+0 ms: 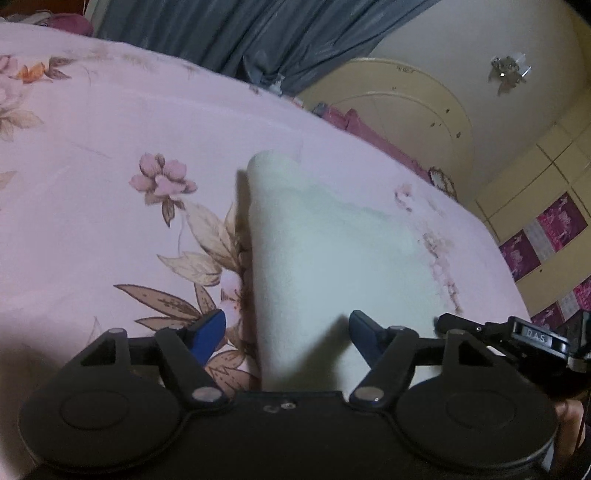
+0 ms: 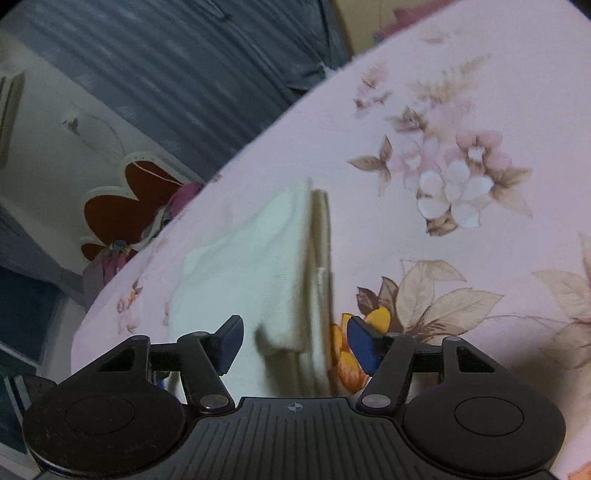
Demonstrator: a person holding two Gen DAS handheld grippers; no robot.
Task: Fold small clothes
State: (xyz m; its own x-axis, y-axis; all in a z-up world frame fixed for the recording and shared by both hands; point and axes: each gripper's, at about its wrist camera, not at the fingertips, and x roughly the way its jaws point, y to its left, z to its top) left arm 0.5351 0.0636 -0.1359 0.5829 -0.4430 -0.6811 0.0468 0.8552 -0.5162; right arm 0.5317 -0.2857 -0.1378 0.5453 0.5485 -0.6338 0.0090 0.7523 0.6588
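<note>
White folded cloth [image 1: 317,258] lies flat on the pink floral bedsheet [image 1: 110,129], running away from both tools. Left gripper [image 1: 286,332] and right gripper [image 2: 295,341] stand open above its near end, pads off the fabric. Grey curtains [image 1: 240,33] hang beyond.

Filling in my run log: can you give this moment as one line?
stage: fold laid | white cloth folded on floral bedsheet | left gripper open, holds nothing | right gripper open, holds nothing
</note>
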